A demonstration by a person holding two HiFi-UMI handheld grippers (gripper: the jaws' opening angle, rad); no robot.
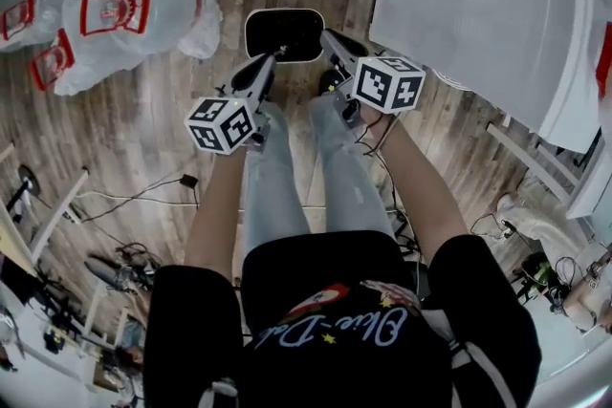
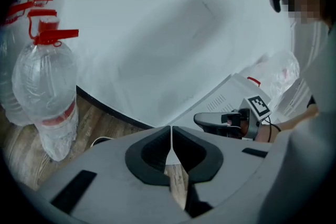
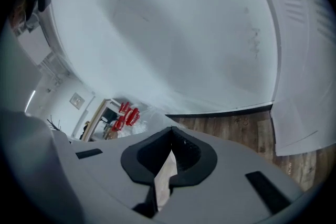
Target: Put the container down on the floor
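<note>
The container [image 1: 284, 33], a black oval tub with a white rim, stands on the wooden floor in front of the person's feet in the head view. My left gripper [image 1: 276, 54] hangs over its near left rim and my right gripper [image 1: 326, 36] over its near right rim. Both are shut with nothing between the jaws. In the left gripper view the jaws [image 2: 171, 129] meet in a thin seam, and the right gripper [image 2: 227, 123] shows beside them. In the right gripper view the jaws [image 3: 171, 131] are likewise together. Neither gripper view shows the container.
Large clear water bottles with red handles [image 1: 124, 14] [image 2: 46, 93] lie at the left by the white wall. A white cabinet [image 1: 478, 24] stands at the right. Cables [image 1: 143, 196] run over the floor at the left. The person's legs [image 1: 306, 177] are below the grippers.
</note>
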